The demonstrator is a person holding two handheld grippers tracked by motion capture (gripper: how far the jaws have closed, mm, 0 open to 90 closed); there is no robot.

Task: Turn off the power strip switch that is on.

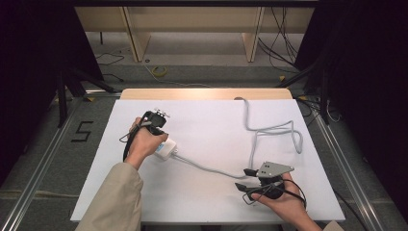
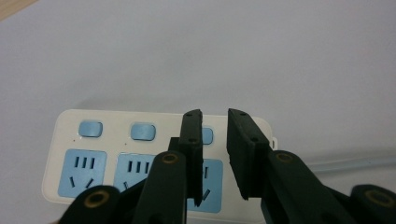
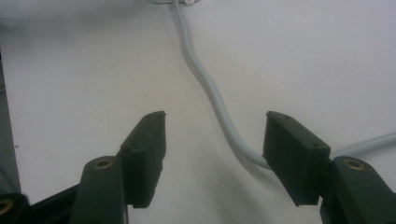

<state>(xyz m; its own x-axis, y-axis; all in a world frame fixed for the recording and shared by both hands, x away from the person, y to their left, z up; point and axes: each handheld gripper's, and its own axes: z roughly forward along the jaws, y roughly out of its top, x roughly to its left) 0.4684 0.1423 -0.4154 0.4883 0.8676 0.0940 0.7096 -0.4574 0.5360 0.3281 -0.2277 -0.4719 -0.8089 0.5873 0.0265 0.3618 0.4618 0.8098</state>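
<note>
A white power strip (image 1: 166, 148) with blue sockets and blue switches lies on the white table sheet (image 1: 211, 120), left of centre. My left gripper (image 1: 156, 127) hovers right over it, held from above by a hand. In the left gripper view the strip (image 2: 112, 122) sits just behind my jaws (image 2: 215, 114), which stand a narrow gap apart with nothing between them. The strip's grey cable (image 1: 207, 167) runs right across the sheet. My right gripper (image 1: 243, 178) lies low near the front right, open wide (image 3: 215, 121). The cable (image 3: 205, 84) passes between its jaws, close to the right one.
Beyond the right gripper the cable loops (image 1: 274, 130) over the right half of the sheet and runs up to the table's back edge (image 1: 240, 99). Wooden furniture legs (image 1: 137, 43) and loose wires lie on the floor behind the table.
</note>
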